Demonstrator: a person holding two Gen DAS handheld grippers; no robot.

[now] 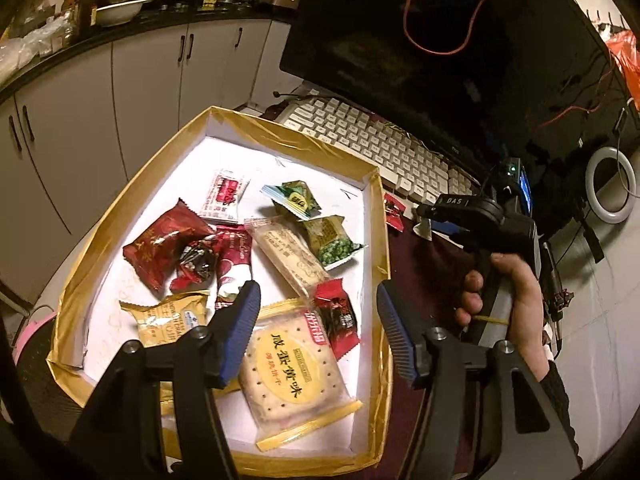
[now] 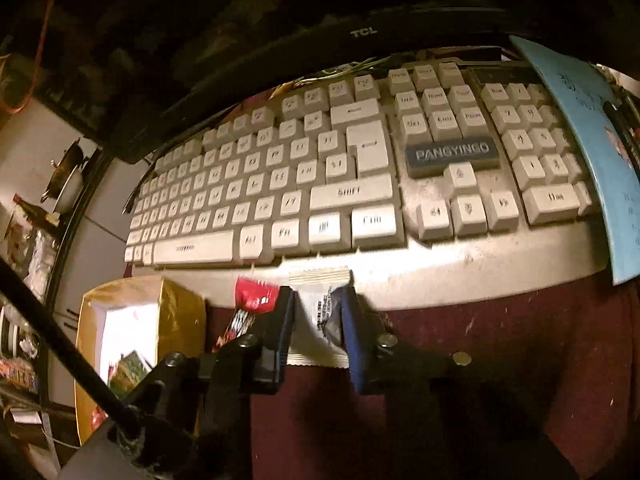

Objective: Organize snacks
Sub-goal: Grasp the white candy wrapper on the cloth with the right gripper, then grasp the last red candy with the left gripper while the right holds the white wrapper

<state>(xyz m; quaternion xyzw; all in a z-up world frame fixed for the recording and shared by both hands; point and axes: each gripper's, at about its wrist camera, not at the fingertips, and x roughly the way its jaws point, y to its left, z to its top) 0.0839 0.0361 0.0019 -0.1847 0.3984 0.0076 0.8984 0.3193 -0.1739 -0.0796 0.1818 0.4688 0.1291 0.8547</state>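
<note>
The right gripper (image 2: 316,330) is clenched on a flat white foil snack packet (image 2: 316,312) with crimped ends and small black print; the blue pads pinch its middle, and the packet lies on the dark red tablecloth (image 2: 500,344) just in front of the near edge of the cream plastic keyboard (image 2: 320,184). Touching the gripper's left finger is a small red snack packet (image 2: 254,300), also on the cloth.

The left gripper (image 1: 318,308) hangs released, its blue pads wide apart and holding nothing, above the near right part of a shallow white cardboard box with gold-taped rim (image 1: 382,224). Inside lie a round cracker in a clear yellow-edged wrapper (image 1: 294,380), a long beige biscuit bar (image 1: 288,254), two green pea packets (image 1: 334,240), dark red wrappers (image 1: 160,246), a gold wafer pack (image 1: 172,318) and a white-and-red sachet (image 1: 224,194).

The far half of the box floor is bare white card. The box's right rim runs beside a strip of open cloth, where a hand (image 1: 504,300) grips the right tool's handle. The keyboard and the black monitor (image 1: 440,40) close off the far side; a light blue booklet (image 2: 592,152) covers the keyboard's right end.
</note>
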